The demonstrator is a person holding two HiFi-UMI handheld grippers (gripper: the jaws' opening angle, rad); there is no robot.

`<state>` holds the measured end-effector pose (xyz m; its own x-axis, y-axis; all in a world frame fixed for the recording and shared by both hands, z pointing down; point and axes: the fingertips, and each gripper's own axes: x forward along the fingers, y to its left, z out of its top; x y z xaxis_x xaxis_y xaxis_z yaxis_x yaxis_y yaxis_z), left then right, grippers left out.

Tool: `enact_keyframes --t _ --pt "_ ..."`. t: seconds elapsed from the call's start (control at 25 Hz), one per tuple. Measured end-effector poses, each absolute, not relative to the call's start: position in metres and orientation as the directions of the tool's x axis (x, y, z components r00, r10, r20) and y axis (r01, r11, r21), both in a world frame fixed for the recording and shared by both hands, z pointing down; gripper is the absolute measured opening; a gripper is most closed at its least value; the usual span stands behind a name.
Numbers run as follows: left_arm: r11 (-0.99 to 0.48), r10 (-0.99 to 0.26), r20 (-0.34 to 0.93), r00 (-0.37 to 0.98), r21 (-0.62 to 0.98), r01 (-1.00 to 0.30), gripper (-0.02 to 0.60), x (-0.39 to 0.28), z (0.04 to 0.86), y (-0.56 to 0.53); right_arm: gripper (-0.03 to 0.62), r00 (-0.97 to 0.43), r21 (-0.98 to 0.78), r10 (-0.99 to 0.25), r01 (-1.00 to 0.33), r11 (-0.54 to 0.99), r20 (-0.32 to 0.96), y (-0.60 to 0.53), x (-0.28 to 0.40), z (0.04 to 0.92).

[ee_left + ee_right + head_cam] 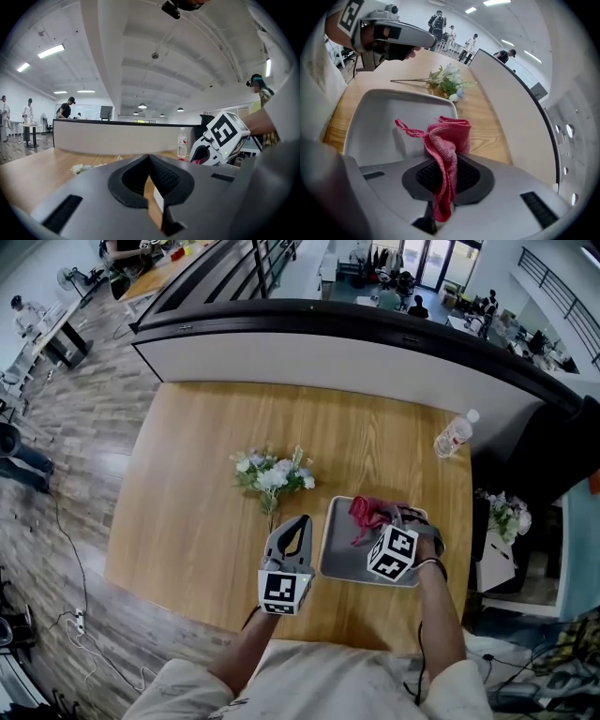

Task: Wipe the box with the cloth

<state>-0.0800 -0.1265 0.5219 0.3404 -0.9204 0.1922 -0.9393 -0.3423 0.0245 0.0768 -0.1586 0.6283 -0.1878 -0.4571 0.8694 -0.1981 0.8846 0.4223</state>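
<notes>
Looking down, head view: grey box [349, 563] on wooden counter [197, 484], near flowers [272, 474]; right tool [389, 518] over box with red cloth [367, 512]; left tool [300, 523] just beside box's left edge.
Left gripper view: left tool clenched, empty.
Right gripper view: right tool grasping cloth above box.

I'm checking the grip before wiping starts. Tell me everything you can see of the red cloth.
The red cloth is a small, coarse-woven rag, crumpled into a bunch, with a thin twisted loop sticking out sideways. The right gripper is shut on its middle: one end trails back between the jaws, the bunched end stands beyond them. It is held over the far part of the shallow grey box; whether it touches the box cannot be told.
</notes>
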Motion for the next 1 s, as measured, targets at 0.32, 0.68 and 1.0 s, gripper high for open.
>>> enact_keyframes --t 0.32,0.68,1.0 --pt "-0.343 -0.922 0.184 0.34 0.017 -0.939 0.014 -0.078 0.519 -0.126 0.067 -0.203 0.39 -0.437 -0.234 0.891 0.876 -0.157 0.077 0.63" --pt "-0.336 -0.925 0.181 0.333 0.016 -0.942 0.014 -0.079 0.518 -0.125 0.067 -0.216 0.381 -0.434 -0.25 0.89 0.875 -0.153 0.077 0.629" --pt "-0.34 -0.925 0.174 0.337 0.011 -0.94 0.014 -0.077 0.515 -0.124 0.067 -0.216 0.377 -0.429 -0.243 0.894 0.877 -0.146 0.077 0.628"
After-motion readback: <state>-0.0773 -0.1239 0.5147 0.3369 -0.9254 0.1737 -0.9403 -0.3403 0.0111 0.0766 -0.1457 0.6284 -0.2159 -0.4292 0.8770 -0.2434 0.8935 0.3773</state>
